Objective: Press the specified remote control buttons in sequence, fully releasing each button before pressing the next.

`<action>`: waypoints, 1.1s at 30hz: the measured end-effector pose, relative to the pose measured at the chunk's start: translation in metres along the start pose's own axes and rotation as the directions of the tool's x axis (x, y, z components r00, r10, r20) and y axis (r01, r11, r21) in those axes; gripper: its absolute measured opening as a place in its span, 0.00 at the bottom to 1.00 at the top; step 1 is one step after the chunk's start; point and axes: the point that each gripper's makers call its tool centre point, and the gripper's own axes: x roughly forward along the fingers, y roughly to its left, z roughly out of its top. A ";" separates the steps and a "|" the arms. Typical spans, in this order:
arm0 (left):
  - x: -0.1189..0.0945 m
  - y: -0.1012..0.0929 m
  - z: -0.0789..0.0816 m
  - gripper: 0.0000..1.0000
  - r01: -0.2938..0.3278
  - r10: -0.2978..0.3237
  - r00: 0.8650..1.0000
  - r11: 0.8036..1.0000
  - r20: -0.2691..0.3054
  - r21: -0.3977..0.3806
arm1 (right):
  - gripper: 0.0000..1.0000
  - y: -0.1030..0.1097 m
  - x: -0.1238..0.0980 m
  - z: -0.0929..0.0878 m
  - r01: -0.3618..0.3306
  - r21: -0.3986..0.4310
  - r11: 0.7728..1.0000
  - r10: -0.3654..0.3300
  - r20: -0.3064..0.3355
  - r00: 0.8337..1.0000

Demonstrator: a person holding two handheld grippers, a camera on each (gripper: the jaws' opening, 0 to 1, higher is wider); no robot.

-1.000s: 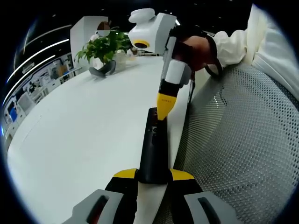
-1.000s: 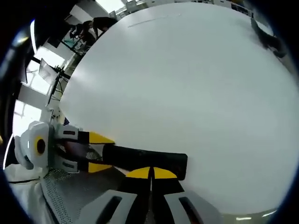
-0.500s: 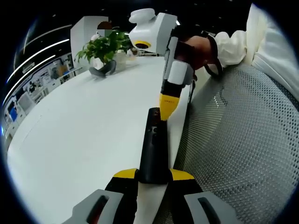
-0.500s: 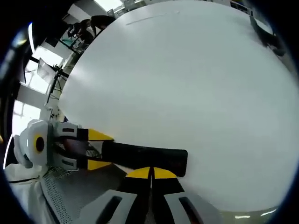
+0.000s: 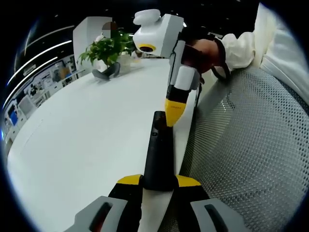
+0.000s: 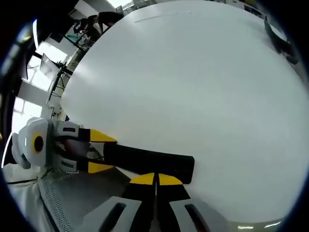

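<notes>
A black remote control [image 5: 158, 154] runs forward from my left gripper [image 5: 158, 180], which is shut on its near end. My right gripper [image 5: 172, 112] comes down from above with its yellow tips shut together, and they meet the remote's far end on its right side. In the right gripper view, my right gripper [image 6: 155, 179] stands shut at the long edge of the remote [image 6: 149, 162]. There the remote lies crosswise over the white table [image 6: 193, 87], and my left gripper [image 6: 99, 152] clamps its left end. A hand [image 5: 203, 50] in a white sleeve holds the right gripper.
A potted plant [image 5: 108, 48] and a dark grey object [image 5: 106, 72] stand at the table's far end. A grey mesh chair [image 5: 246, 145] is close on the right of the table edge. Office desks and screens [image 6: 58, 72] lie beyond the table.
The right gripper's tips have drifted slightly to the right at the remote's far end. The left gripper keeps its hold on the remote.
</notes>
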 end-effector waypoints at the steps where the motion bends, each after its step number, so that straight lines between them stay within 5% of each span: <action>1: 0.000 0.000 0.000 0.25 0.000 0.000 1.000 1.000 0.000 0.001 | 0.00 0.000 0.000 0.000 -0.003 0.003 1.000 0.003 0.002 1.000; 12: 0.000 0.000 0.000 0.25 0.001 -0.001 1.000 1.000 0.000 0.005 | 0.00 0.000 -0.002 0.000 -0.071 0.105 0.992 0.070 0.013 0.997; 33: -0.001 -0.001 0.000 0.24 -0.001 0.001 1.000 1.000 -0.003 0.007 | 0.00 0.002 -0.006 0.010 -0.008 0.019 1.000 0.007 0.074 0.997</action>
